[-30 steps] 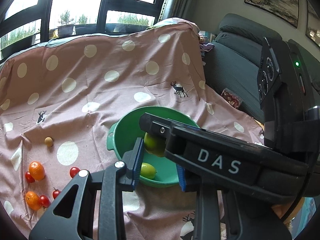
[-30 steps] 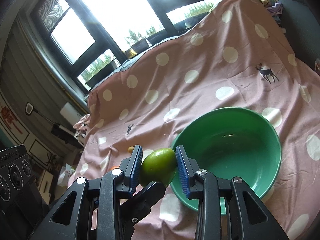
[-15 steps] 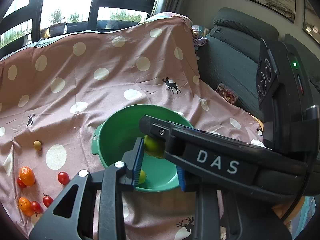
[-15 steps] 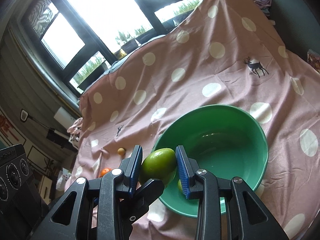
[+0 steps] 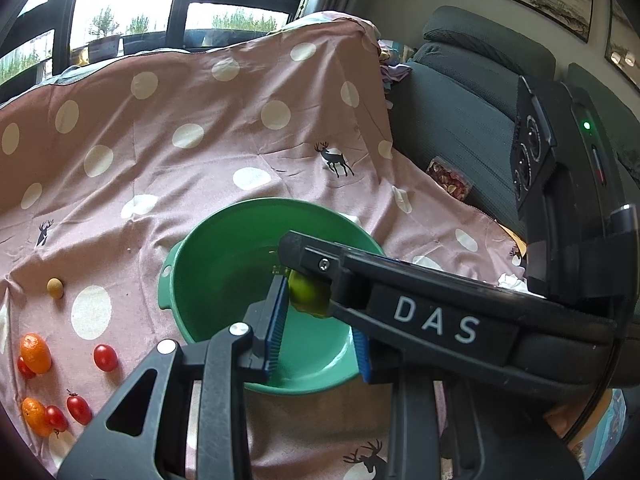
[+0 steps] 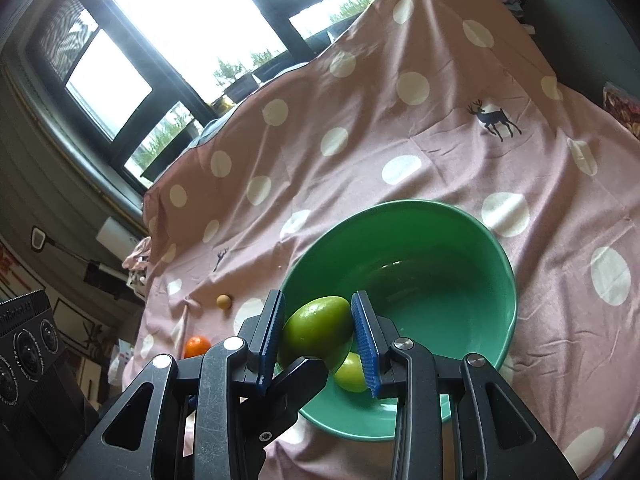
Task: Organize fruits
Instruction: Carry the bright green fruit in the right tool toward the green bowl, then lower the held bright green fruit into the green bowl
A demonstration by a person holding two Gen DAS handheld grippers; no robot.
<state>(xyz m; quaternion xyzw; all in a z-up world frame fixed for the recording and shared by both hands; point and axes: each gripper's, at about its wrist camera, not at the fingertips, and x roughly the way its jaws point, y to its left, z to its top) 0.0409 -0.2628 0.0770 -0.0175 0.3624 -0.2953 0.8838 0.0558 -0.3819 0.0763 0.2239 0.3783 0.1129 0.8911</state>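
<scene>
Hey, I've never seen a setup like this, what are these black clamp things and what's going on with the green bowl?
These are hand-held grippers, each with a camera looking along its two fingers, so each picture is one gripper's view. The right gripper is shut on a green lime over the green bowl, where another lime lies. The left gripper is open and holds nothing. On the spotted pink cloth lie cherry tomatoes, small oranges and a small tan fruit.
</scene>
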